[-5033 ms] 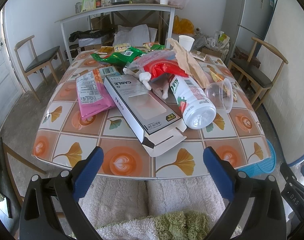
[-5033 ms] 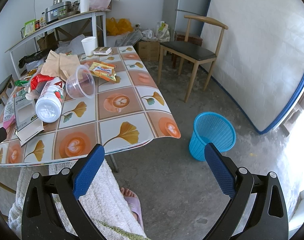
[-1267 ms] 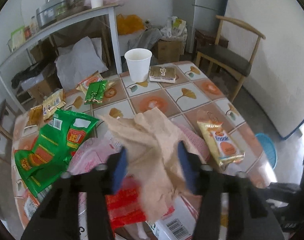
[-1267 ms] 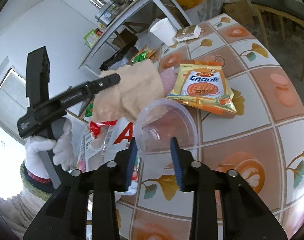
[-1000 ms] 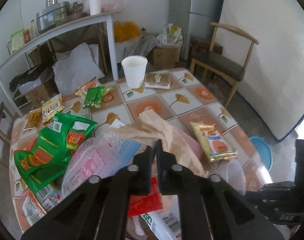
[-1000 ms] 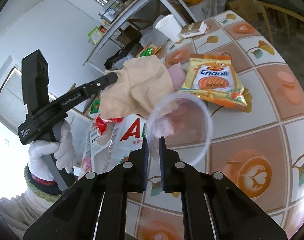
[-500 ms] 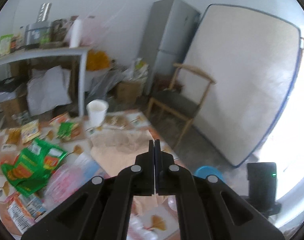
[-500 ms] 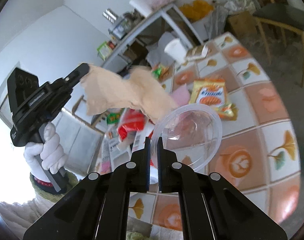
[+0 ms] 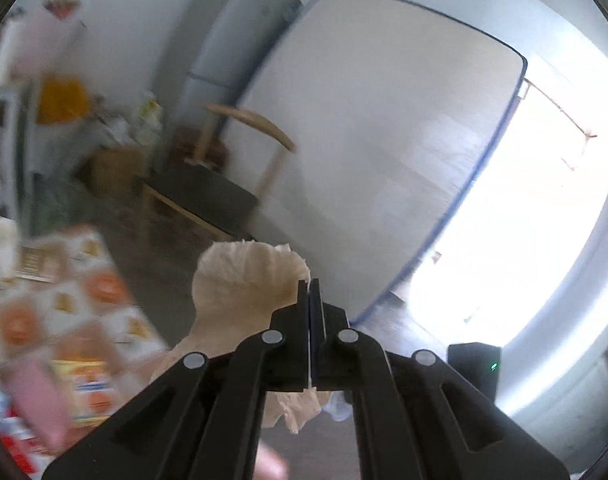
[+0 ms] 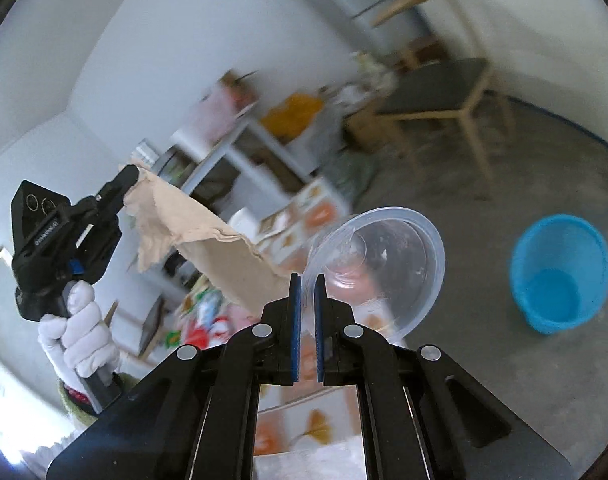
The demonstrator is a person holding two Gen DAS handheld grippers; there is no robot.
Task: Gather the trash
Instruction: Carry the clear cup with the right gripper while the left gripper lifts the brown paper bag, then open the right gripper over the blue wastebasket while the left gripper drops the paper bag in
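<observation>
Lifted clear of the counter point(image 10: 304, 208), both pieces of trash are now carried in the air, where a second ago they were only being pinched among the litter. The brown paper point(image 9: 239, 280) is clamped in the left gripper point(image 9: 310, 292), its jaws pressed flat together on it. The clear cup point(image 10: 380, 264) is held by its rim in the right gripper point(image 10: 308, 280), whose jaws are nearly shut on the thin wall. The blue bin point(image 10: 560, 272) is seen on the floor to the right, well apart. Judged from this, only carrying and dropping remain for these two pieces.
</observation>
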